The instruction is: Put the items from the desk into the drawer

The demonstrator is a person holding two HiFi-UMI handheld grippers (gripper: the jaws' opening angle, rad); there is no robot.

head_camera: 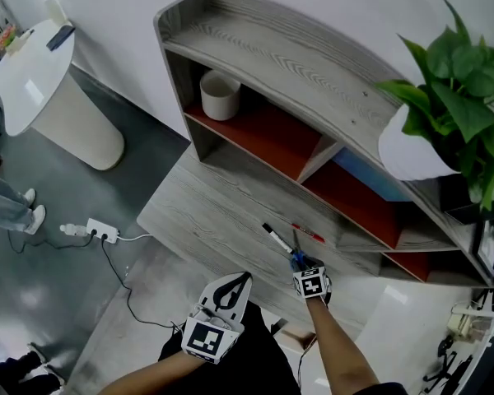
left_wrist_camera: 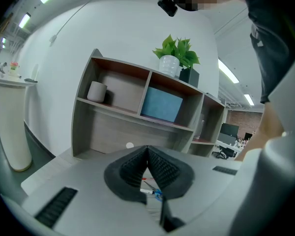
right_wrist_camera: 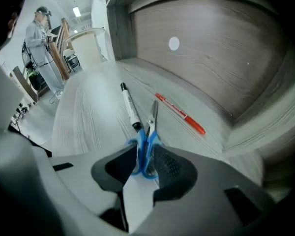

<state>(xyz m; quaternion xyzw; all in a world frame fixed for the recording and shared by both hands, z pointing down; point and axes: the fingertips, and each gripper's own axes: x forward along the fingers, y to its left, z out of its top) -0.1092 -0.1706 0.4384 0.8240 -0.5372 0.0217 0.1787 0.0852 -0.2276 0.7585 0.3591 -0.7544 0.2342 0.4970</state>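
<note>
Right gripper (right_wrist_camera: 145, 154) jaws pinch blue loop-handled scissors (right_wrist_camera: 152, 114) — left gripper (left_wrist_camera: 147, 150) ribbed black jaws pressed together, empty.

To the left of the black marker (right_wrist_camera: 129, 106) we have a wide stretch of bare counter (head_camera: 206, 212), with room for a tool to pass. Just ahead of our right tool (right_wrist_camera: 145, 154), closed on the blue scissors (right_wrist_camera: 148, 132), the marker and the red pen (right_wrist_camera: 179, 113) lie close together. Beyond them the shelf unit (head_camera: 255, 56) walls off the far side.
</note>
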